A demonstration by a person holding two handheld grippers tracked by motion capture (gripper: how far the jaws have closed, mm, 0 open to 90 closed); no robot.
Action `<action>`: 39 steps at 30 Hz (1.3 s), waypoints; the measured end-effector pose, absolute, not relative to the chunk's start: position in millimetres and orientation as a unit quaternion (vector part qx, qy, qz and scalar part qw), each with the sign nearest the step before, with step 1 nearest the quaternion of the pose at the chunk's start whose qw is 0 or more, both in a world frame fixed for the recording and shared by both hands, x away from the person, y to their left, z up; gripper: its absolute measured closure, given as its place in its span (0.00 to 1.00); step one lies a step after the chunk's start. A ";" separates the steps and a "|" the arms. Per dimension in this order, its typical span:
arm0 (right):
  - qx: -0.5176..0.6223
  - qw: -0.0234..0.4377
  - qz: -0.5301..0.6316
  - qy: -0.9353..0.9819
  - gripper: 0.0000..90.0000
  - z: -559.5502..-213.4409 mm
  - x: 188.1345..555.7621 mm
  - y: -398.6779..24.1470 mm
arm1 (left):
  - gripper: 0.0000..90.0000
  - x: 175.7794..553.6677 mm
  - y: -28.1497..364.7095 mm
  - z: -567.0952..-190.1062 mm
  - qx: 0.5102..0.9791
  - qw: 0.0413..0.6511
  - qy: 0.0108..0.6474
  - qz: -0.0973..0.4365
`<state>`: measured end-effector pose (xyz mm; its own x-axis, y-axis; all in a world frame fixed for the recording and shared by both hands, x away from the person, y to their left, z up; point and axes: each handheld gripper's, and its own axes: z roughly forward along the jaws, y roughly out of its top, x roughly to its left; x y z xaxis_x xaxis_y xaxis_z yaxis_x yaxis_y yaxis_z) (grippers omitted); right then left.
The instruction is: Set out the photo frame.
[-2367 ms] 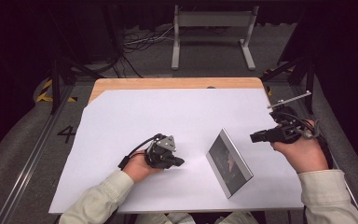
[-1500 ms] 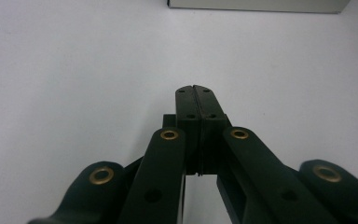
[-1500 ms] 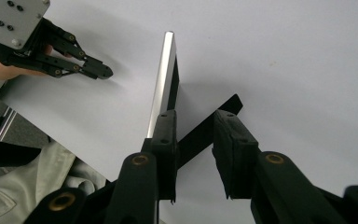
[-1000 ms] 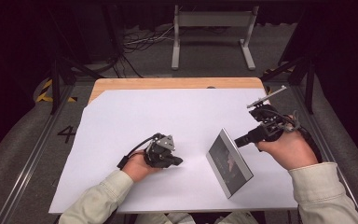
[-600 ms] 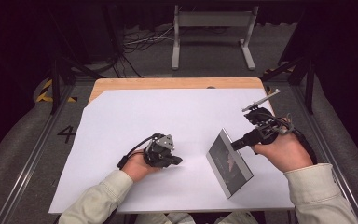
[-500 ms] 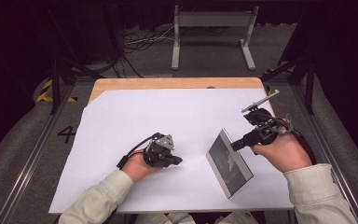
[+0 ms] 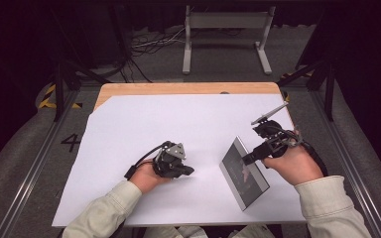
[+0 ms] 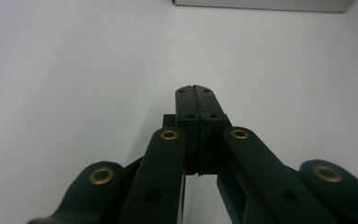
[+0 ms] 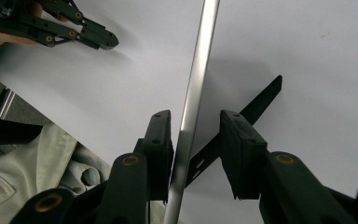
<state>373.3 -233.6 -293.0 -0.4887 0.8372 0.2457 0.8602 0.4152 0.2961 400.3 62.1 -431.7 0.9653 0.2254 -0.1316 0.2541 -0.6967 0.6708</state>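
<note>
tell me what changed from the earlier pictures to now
The right gripper came in from the table's right edge and down to the silver picture frame; its jaws now straddle the frame's edge, a gap on one side. The left gripper stayed shut on the white sheet, and the frame kept its place.

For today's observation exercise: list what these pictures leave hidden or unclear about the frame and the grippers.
- Frame, high view: its picture is too dark and small to read.
- Frame, right gripper view: edge-on, face hidden; both ends cut off by the picture's edges.
- Right gripper: right jaw stands clear; left pad's contact unclear.
- Left gripper, left gripper view: frame cut off at top.
</note>
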 end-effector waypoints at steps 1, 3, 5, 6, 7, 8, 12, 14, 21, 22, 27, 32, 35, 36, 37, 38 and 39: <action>-0.505 0.030 -0.191 -0.841 0.72 -294.4 373.6 -233.0 | 1.00 400.2 62.3 -431.6 0.921 0.366 0.131 -0.020; -0.506 0.032 -0.189 -0.841 0.72 -297.4 374.2 -232.2 | 1.00 400.4 62.3 -431.6 0.921 0.367 0.131 -0.019; -0.505 0.033 -0.187 -0.842 0.73 -299.2 374.3 -231.3 | 1.00 400.2 62.3 -431.8 0.921 0.366 0.132 -0.020; -0.505 0.034 -0.186 -0.842 0.73 -299.8 374.2 -230.8 | 1.00 400.3 62.2 -431.9 0.921 0.367 0.131 -0.021; -0.504 0.033 -0.186 -0.843 0.74 -300.5 374.2 -230.4 | 1.00 400.4 62.1 -431.9 0.921 0.366 0.130 -0.021; -0.504 0.034 -0.185 -0.843 0.75 -300.7 374.2 -229.9 | 1.00 400.4 62.1 -431.9 0.921 0.366 0.130 -0.021; -0.502 0.031 -0.180 -0.845 0.80 -299.9 372.8 -226.9 | 1.00 400.1 62.2 -431.7 0.921 0.366 0.132 -0.021; -0.500 0.031 -0.175 -0.847 0.84 -299.3 372.5 -225.0 | 1.00 400.3 62.1 -431.8 0.921 0.367 0.130 -0.021; -0.499 0.018 -0.165 -0.851 0.88 -297.7 370.9 -220.0 | 1.00 400.7 62.9 -431.2 0.921 0.367 0.130 -0.018; -0.499 0.018 -0.164 -0.851 0.89 -297.4 370.8 -219.7 | 1.00 400.7 63.0 -431.3 0.921 0.368 0.130 -0.019; -0.496 0.015 -0.164 -0.853 0.93 -296.3 371.6 -221.6 | 1.00 400.6 64.6 -431.1 0.920 0.368 0.132 -0.018; -0.484 0.003 -0.159 -0.860 0.93 -291.9 374.4 -219.8 | 1.00 399.3 71.1 -431.6 0.918 0.369 0.141 -0.016; -0.475 0.001 -0.163 -0.865 0.93 -286.1 377.6 -217.4 | 1.00 398.2 75.7 -431.3 0.918 0.369 0.145 -0.014; -0.475 0.001 -0.163 -0.865 0.93 -286.1 377.6 -217.4 | 1.00 397.6 77.7 -431.6 0.916 0.371 0.149 -0.014; -0.470 0.000 -0.165 -0.867 0.93 -284.6 378.5 -216.4 | 1.00 396.9 80.1 -431.7 0.916 0.371 0.153 -0.013; -0.463 -0.001 -0.166 -0.871 0.93 -282.8 379.5 -215.3 | 1.00 395.9 83.0 -431.7 0.915 0.371 0.157 -0.011; -0.457 -0.003 -0.167 -0.873 0.93 -280.9 380.6 -213.3 | 1.00 394.7 85.6 -432.0 0.914 0.372 0.162 -0.011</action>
